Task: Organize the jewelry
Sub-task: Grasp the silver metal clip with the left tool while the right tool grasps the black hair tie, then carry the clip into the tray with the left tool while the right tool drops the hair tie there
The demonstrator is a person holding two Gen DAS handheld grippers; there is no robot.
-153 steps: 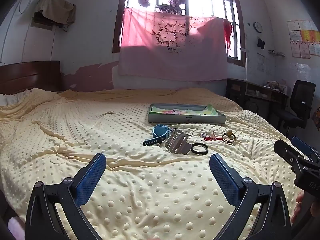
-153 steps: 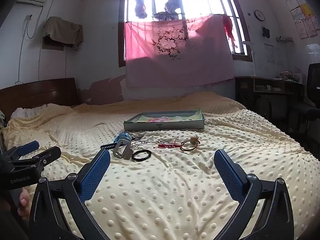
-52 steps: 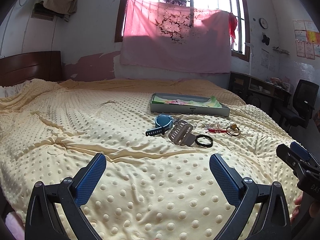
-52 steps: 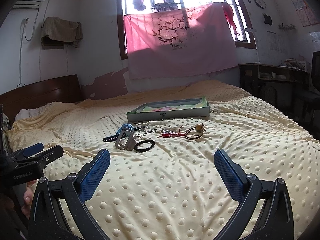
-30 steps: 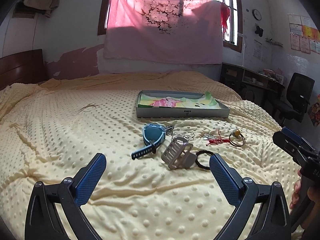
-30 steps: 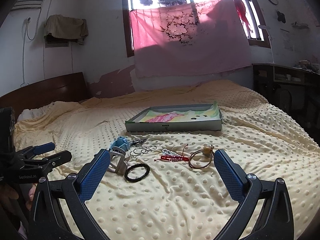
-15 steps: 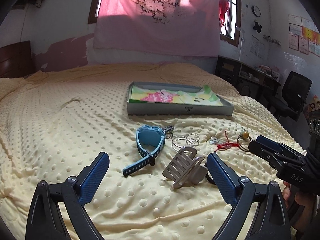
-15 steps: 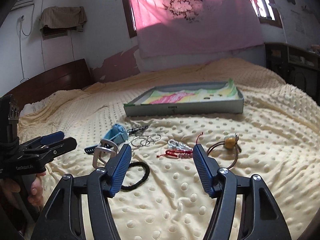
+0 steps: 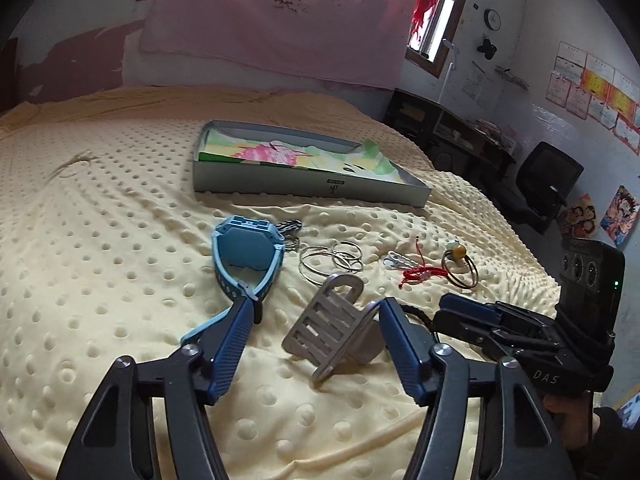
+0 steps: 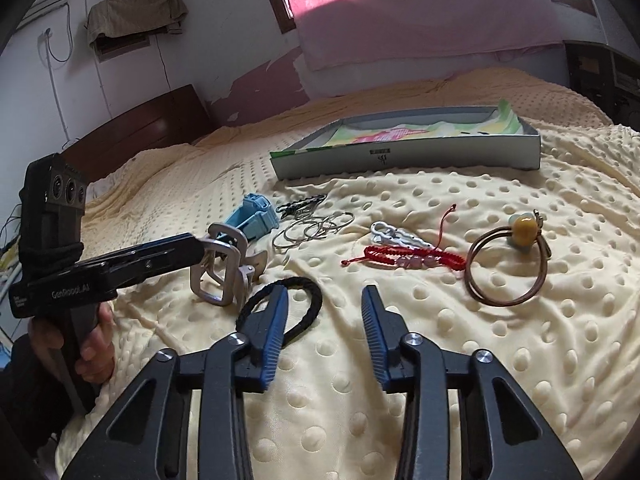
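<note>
Grey slotted metal hair clip (image 9: pixel 332 326) lies tilted on the yellow dotted bed blanket (image 9: pixel 120 240), between the left tool (image 9: pixel 316 320) fingers, spread, ungrasped. Right tool (image 10: pixel 322 312) parted, empty, beside black hair loop (image 10: pixel 308 294). Best: close squarely on the clip's flanks, then lift.

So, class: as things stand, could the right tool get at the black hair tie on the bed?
Probably yes. The right tool is open just above the black hair tie, one finger over its loop, nothing lying between. The left tool is beside it at the grey clip.
</note>
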